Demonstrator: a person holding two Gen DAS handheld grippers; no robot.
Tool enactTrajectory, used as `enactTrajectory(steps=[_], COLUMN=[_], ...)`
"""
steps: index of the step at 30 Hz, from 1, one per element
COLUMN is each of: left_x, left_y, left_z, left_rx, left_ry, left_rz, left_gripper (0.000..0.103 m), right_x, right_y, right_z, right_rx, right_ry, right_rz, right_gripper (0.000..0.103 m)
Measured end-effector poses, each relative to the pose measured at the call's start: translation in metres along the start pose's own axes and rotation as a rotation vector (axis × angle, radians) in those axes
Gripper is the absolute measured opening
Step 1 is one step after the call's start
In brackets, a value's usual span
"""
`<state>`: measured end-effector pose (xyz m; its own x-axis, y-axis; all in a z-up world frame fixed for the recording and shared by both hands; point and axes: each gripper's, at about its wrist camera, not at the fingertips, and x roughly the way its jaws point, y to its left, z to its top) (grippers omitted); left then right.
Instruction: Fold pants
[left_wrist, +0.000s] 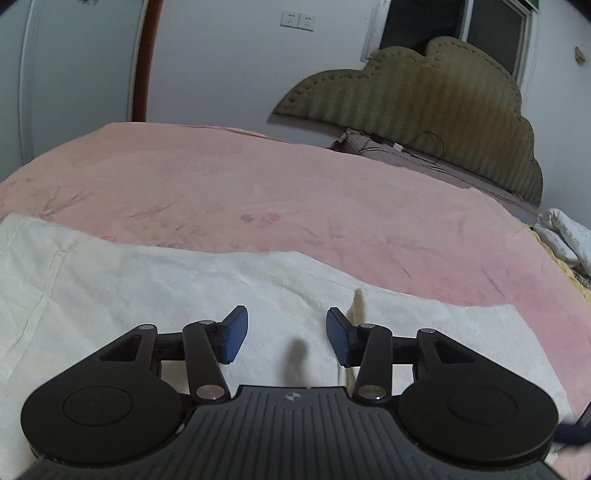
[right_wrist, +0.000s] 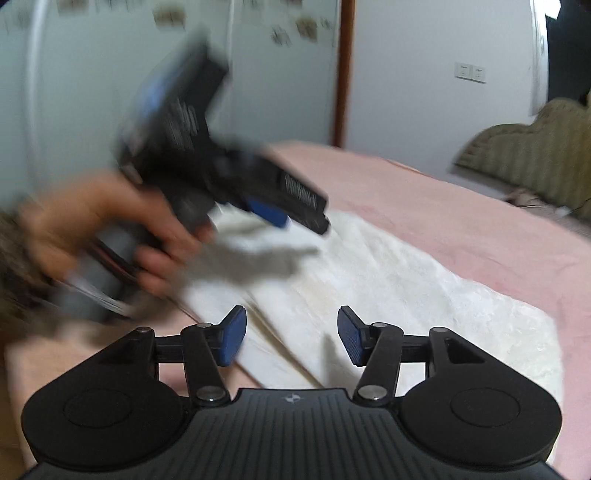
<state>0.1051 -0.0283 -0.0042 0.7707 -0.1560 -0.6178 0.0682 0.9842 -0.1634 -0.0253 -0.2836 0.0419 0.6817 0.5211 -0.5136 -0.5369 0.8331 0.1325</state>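
Note:
White pants (left_wrist: 207, 291) lie flat on a pink bedspread (left_wrist: 258, 184), filling the lower part of the left wrist view. My left gripper (left_wrist: 286, 334) is open and empty, just above the cloth. In the right wrist view the pants (right_wrist: 406, 280) lie as a white folded strip running to the right. My right gripper (right_wrist: 291, 334) is open and empty over their near edge. The left gripper (right_wrist: 280, 210), held in a hand, shows blurred at upper left of that view, above the pants' far end.
An olive padded headboard (left_wrist: 424, 107) stands at the back right, with a cable and a small device (left_wrist: 399, 147) below it. A white quilted pillow (left_wrist: 569, 236) lies at the right bed edge. A wall and wooden door frame (left_wrist: 144, 59) are behind.

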Motion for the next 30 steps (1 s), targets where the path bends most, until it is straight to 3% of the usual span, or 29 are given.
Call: enactTrajectory(steps=[3,6,9,11,13,15,18,20,22,27,30], left_x=[0.002,0.01,0.004,0.0,0.004,0.016,0.046,0.04,0.029,-0.003,-0.01], left_y=[-0.022,-0.042,-0.044,-0.043,-0.05,-0.059,-0.062,-0.057,-0.053,-0.041,-0.025], left_z=[-0.005,-0.02,-0.023,-0.014,-0.002,0.007,0.005,0.002,-0.001,-0.017,-0.031], left_rx=[0.104,0.261,0.277,0.258,0.269,0.296,0.31,0.265,0.28,0.367,0.407], left_ry=[0.033,0.056,0.003,-0.027,-0.029,-0.012,0.076,0.062,0.037,-0.07,-0.037], left_rz=[-0.022,0.022,0.091,0.085,0.091,0.096,0.152,0.146,0.156,0.292,0.322], left_gripper=[0.063,0.07,0.069,0.069,0.07,0.08,0.085,0.086,0.088,0.098,0.099], right_x=[-0.015,-0.003,0.019,0.014,0.011,0.015,0.03,0.044,0.045,0.036,0.054], right_y=[-0.028,-0.061,-0.084,-0.074,-0.069,-0.055,-0.024,-0.011,0.001,0.007,0.015], right_z=[0.008,-0.004,-0.032,-0.04,-0.036,-0.027,-0.017,-0.018,-0.02,-0.009,-0.014], right_rx=[0.048,0.158,0.268,0.257,0.245,0.205,0.119,0.076,0.014,0.078,0.026], right_ry=[-0.035,0.043,0.186,0.149,0.105,0.078,0.092,0.126,0.142,0.069,0.14], right_rz=[-0.142,-0.287,-0.34,-0.363,-0.331,-0.269,-0.192,-0.155,-0.181,-0.121,-0.127], right_gripper=[0.054,0.054,0.054,0.056,0.056,0.056,0.056,0.056,0.056,0.056,0.056])
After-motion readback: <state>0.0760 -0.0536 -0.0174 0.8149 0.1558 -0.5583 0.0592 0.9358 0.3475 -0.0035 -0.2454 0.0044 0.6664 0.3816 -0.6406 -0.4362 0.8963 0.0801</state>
